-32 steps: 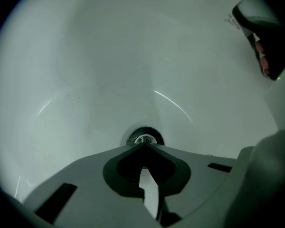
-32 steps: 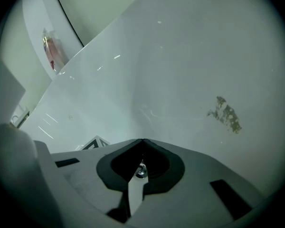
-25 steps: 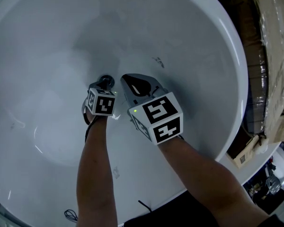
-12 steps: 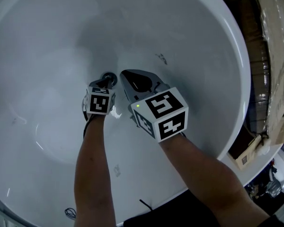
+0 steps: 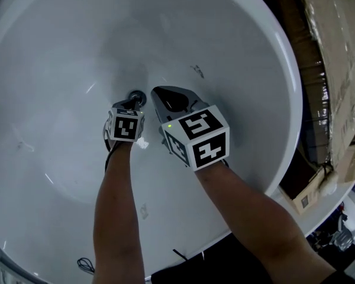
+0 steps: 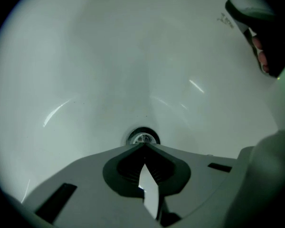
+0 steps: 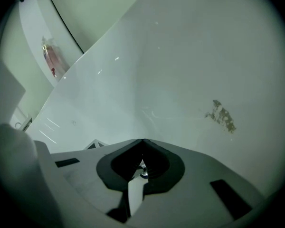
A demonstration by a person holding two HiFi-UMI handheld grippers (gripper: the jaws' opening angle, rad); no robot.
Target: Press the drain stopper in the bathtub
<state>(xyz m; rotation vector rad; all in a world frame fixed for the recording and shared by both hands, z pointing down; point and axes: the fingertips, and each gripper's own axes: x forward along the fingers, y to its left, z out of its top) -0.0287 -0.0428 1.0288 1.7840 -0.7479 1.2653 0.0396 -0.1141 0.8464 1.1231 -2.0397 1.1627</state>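
The round metal drain stopper [image 5: 136, 95] [image 6: 142, 137] sits at the bottom of the white bathtub [image 5: 59, 99]. My left gripper [image 5: 131, 102] [image 6: 143, 144] is shut, and its tips touch the stopper's near edge. My right gripper [image 5: 161, 94] [image 7: 142, 140] is also shut with nothing in it. It hovers just right of the drain, above the tub floor. Through a gap behind the right jaws a bit of the stopper [image 7: 143, 173] shows.
The tub's curved white wall [image 7: 194, 56] rises all round. A flaky mark [image 5: 196, 70] [image 7: 221, 116] lies on the floor right of the drain. Cardboard boxes [image 5: 337, 70] stand outside the rim at the right. A black cable [image 5: 86, 266] lies on the near rim.
Both grippers have held almost still over the drain. The view has shifted slightly, and the left gripper's tips stay at the stopper.
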